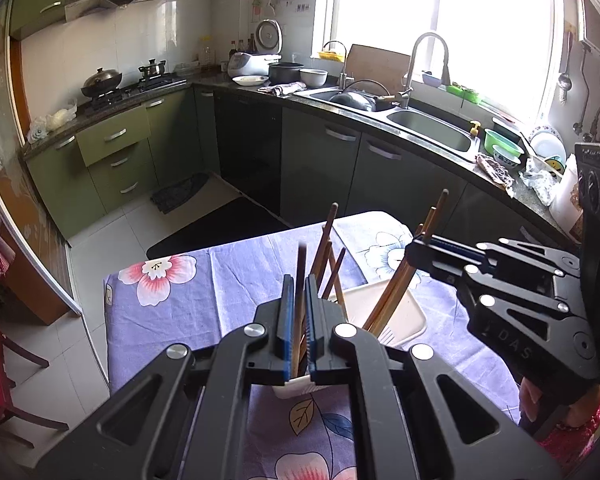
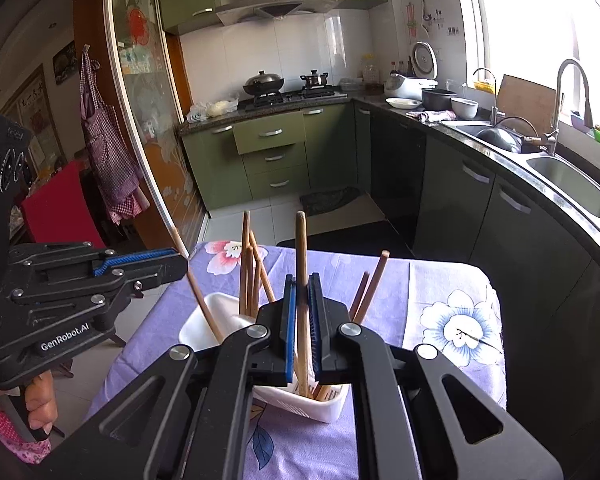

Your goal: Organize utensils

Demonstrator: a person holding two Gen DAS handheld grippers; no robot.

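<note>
Tilting downward over the white holder (image 1: 296, 390) on the floral tablecloth (image 1: 172, 312), the left gripper (image 1: 299, 312) pinches one chopstick (image 1: 301, 280) tightly, other chopsticks (image 1: 328, 256) standing just behind it. Through the right wrist view, the right gripper (image 2: 302, 320) angles down likewise, clamped on another chopstick (image 2: 301, 264) whose tip sits in the holder (image 2: 300, 400).

"genrobot.ai" on left gripper (image 2: 182, 266)

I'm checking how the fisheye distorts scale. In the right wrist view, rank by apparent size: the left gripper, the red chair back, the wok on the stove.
1. left gripper, inflated by nearness
2. red chair back
3. wok, far off
</note>
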